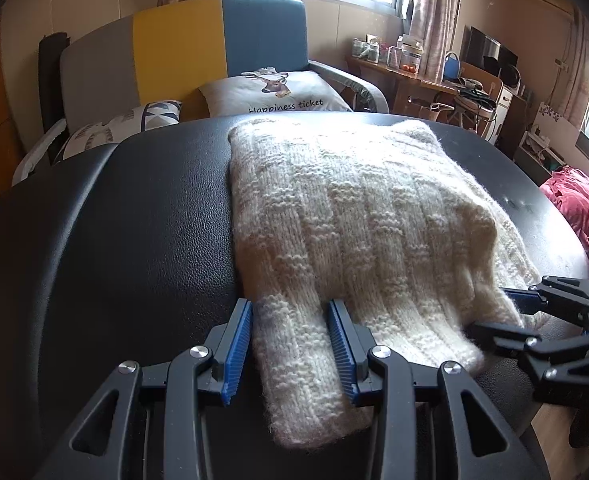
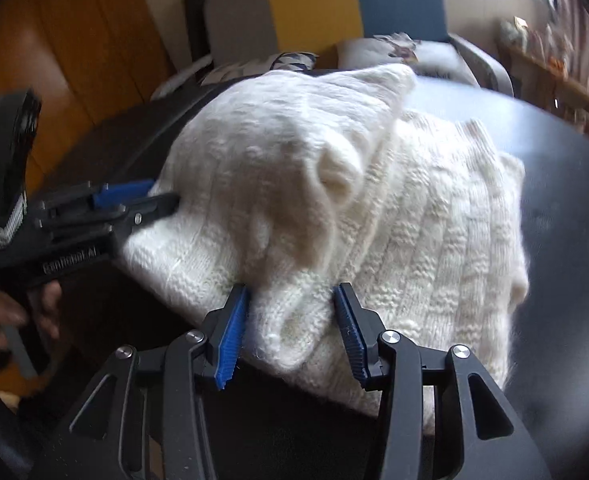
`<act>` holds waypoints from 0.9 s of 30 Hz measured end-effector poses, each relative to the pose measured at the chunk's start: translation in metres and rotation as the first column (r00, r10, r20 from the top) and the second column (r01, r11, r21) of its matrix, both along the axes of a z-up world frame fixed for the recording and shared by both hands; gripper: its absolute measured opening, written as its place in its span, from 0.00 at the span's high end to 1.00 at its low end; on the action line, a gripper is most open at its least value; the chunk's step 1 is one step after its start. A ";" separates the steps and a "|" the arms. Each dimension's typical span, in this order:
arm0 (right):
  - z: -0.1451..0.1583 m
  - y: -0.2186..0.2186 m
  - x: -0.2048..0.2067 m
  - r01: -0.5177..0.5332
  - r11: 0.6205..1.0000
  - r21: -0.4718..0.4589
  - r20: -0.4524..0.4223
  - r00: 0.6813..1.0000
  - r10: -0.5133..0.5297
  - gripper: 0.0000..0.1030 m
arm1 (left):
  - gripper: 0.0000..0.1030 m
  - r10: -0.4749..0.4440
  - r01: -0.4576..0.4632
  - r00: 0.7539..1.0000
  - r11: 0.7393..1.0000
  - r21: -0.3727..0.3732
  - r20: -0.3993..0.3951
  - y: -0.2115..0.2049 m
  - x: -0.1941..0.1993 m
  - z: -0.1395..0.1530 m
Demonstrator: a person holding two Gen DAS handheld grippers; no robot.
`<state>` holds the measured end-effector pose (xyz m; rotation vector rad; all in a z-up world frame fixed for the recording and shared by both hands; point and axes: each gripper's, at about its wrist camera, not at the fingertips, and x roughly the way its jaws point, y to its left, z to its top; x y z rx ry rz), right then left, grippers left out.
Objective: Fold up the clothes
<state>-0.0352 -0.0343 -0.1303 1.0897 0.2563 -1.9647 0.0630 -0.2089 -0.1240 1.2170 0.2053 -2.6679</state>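
A cream knitted sweater (image 1: 358, 216) lies on a black leather-topped table (image 1: 114, 232). It also fills the right wrist view (image 2: 414, 240), where its left part bulges up in a loose fold (image 2: 274, 168). My left gripper (image 1: 292, 312) is open, its blue-padded fingers either side of the sweater's near edge. My right gripper (image 2: 292, 300) is open around a bunched part of the near hem. Each gripper shows in the other's view: the right at the sweater's right edge (image 1: 510, 312), the left at its left edge (image 2: 150, 200).
A grey, yellow and blue sofa (image 1: 222, 44) with cushions (image 1: 278, 92) stands behind the table. A wooden desk with jars (image 1: 406, 68) and a monitor is at the back right. A red garment (image 1: 574, 204) lies to the right. The table's near edge runs under both grippers.
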 end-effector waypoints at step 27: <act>0.000 -0.026 -0.015 -0.016 0.997 0.078 -0.055 0.998 0.020 0.52 | 0.59 0.010 -0.010 1.000 1.000 0.007 0.005 0.000 0.001 -0.003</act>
